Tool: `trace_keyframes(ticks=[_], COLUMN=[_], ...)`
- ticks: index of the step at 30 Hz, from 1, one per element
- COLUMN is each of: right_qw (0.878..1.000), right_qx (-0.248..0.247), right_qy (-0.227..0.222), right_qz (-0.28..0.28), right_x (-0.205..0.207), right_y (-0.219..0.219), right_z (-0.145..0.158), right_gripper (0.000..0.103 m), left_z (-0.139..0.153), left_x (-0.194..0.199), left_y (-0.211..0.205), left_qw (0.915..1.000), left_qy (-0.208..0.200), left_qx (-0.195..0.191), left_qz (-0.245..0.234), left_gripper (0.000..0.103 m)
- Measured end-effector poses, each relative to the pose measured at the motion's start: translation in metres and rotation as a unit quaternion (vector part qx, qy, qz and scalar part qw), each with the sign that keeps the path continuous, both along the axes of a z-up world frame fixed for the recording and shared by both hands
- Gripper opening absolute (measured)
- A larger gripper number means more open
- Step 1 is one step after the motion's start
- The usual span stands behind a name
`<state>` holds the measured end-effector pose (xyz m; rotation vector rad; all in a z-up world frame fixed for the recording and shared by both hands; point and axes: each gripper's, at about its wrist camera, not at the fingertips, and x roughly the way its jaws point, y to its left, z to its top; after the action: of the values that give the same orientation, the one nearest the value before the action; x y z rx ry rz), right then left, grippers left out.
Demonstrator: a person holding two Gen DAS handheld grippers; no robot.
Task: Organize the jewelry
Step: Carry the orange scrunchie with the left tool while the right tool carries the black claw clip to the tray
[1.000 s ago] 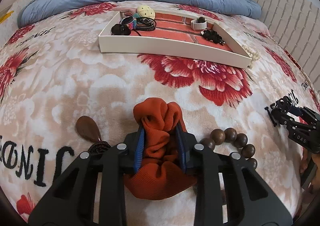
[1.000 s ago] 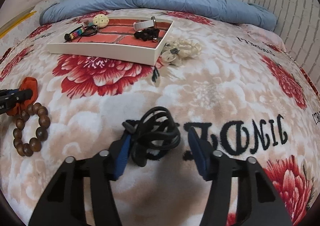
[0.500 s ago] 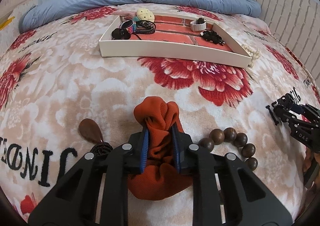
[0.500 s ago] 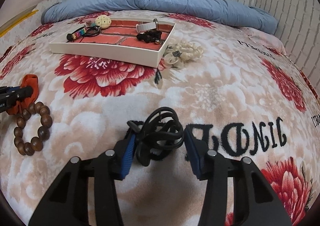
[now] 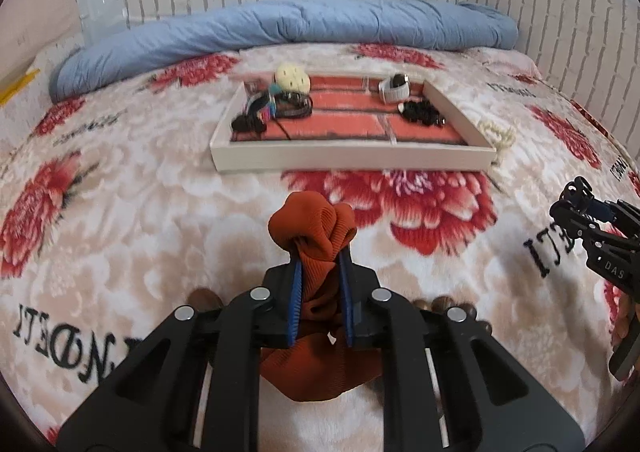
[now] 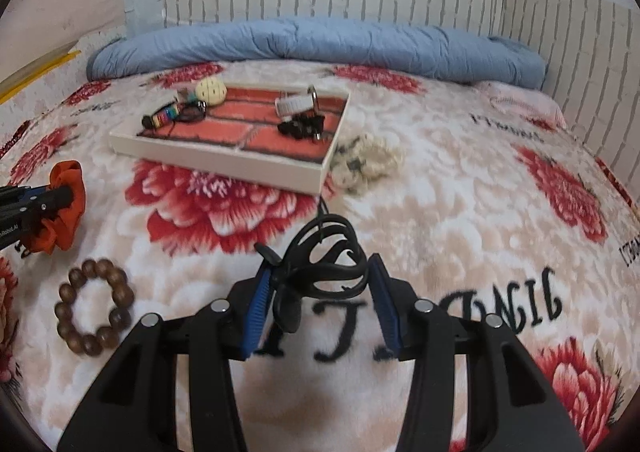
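Note:
My left gripper [image 5: 320, 264] is shut on an orange scrunchie [image 5: 314, 228] and holds it lifted above the blanket; it also shows in the right wrist view [image 6: 60, 208]. My right gripper [image 6: 320, 272] is shut on a black hair clip [image 6: 324, 264], lifted off the blanket. A white tray [image 5: 348, 158] with a red brick-pattern floor lies ahead; it holds a cream round clip [image 5: 292, 78], dark bracelets [image 5: 280, 108], a white band [image 5: 394, 88] and black beads [image 5: 422, 112].
A brown wooden bead bracelet [image 6: 94, 306] lies on the floral blanket at the left. A cream pearl scrunchie [image 6: 366, 164] lies against the tray's right end. A rolled blue quilt [image 5: 280, 28] runs along the brick-pattern wall behind.
Both grippers closed on their items and rose off the blanket, tilting up. The scrunchie and the black clip came up with them; the bead bracelet stayed down.

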<state>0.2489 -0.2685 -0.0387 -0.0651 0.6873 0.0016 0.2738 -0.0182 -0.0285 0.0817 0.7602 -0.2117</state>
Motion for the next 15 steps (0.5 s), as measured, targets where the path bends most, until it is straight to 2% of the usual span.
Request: trace_keyframes(ticks=[9,15], right_qw=[0.999,0.997], right_qx=[0.015,0.034], right_qy=[-0.041,-0.064], right_qz=[-0.011,-0.018], right_x=[0.038,0.076], right_y=[0.013,0.024], right_z=[0.027,0.043], right_gripper=[0.047,0.047], left_z=[0.036,0.055], left_x=[0.024,0.063], left_y=[-0.009,-0.004], left_qw=[0.9983,0.9965], left_qy=[-0.055,-0.073], left_qx=[0.016,-0.011], left_qz=[0.014,0.04], left_gripper=[0.015,0.015])
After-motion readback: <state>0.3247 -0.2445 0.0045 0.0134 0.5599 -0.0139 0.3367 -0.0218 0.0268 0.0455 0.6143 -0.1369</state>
